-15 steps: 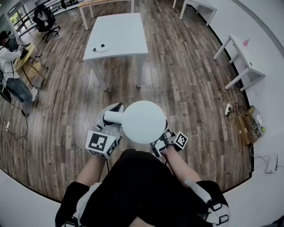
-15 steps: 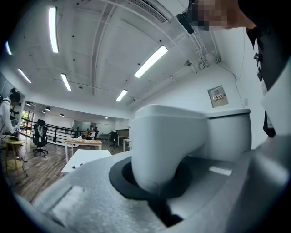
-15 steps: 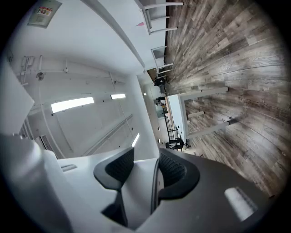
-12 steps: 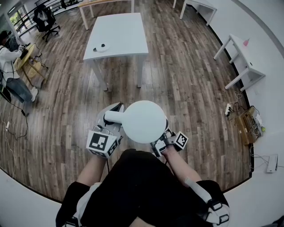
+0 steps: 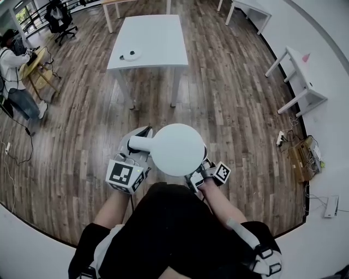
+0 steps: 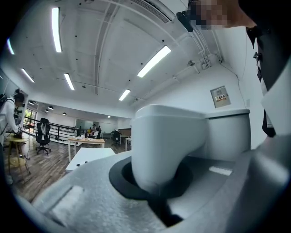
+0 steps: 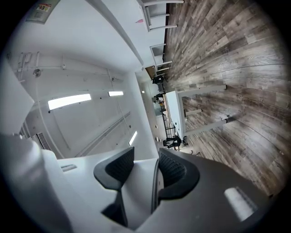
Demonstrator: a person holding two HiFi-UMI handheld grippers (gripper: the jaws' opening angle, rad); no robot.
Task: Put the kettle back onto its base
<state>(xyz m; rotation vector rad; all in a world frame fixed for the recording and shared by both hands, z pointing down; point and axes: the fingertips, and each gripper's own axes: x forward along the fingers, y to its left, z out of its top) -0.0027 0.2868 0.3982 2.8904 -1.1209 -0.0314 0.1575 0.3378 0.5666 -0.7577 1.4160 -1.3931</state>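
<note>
A white kettle (image 5: 175,149) is carried above the wooden floor, close in front of the person's body. My left gripper (image 5: 135,147) is shut on its handle (image 6: 168,145), which fills the left gripper view. My right gripper (image 5: 199,173) is at the kettle's lower right side. In the right gripper view its dark pads (image 7: 175,170) stand wide with a white part of the kettle (image 7: 138,182) pressed between them. The round kettle base (image 5: 130,54) lies on a white table (image 5: 158,43) some way ahead.
A person stands at a small wooden table (image 5: 32,65) at the far left, near an office chair (image 5: 57,16). A white side table (image 5: 297,71) and a box with cables (image 5: 302,155) stand along the right wall. Wooden floor lies between me and the table.
The floor and white table have shifted slightly in the head view. The kettle and both grippers keep the same hold and place.
</note>
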